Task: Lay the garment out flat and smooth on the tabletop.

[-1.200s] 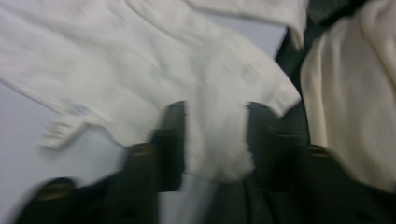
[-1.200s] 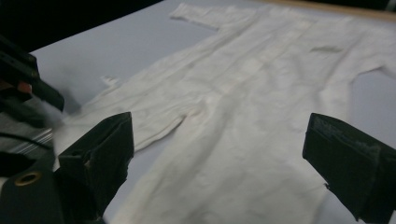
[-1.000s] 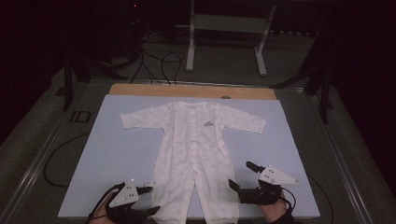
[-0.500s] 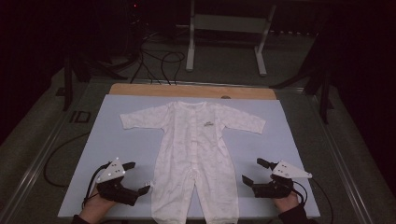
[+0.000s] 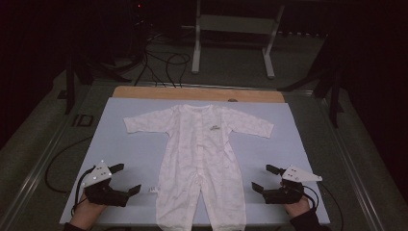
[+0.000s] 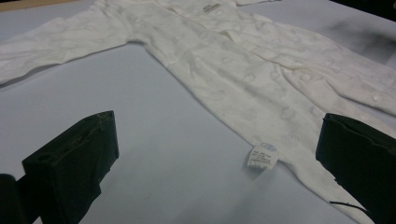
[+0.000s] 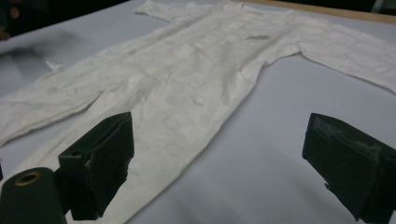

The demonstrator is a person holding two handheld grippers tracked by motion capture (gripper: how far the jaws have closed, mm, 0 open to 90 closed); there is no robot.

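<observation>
Your white long-sleeved cotton baby romper (image 5: 202, 163) lies flat, spread mid-sheet on the pale blue table cover (image 5: 125, 149). Your left gripper (image 5: 126, 179), jaws just opened, and right gripper (image 5: 263, 178) stand released, now farther out from its legs.

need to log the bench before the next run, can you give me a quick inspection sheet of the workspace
surface: pale blue mat on a table, with a wooden strip along the far edge.
job's things: white baby romper lies flat and spread out, sleeves out to both sides, legs toward the person; a small care tag sticks out beside one leg.
clutter: nothing seen on the mat.
grippers: left gripper and right gripper rest either side of the romper's legs, both open, jaws holding nothing; the left jaws have just been opening.
cables: black cables lie on the floor behind the table; one trails from each gripper.
surroundings: dark room, with a metal stand behind the table.
</observation>
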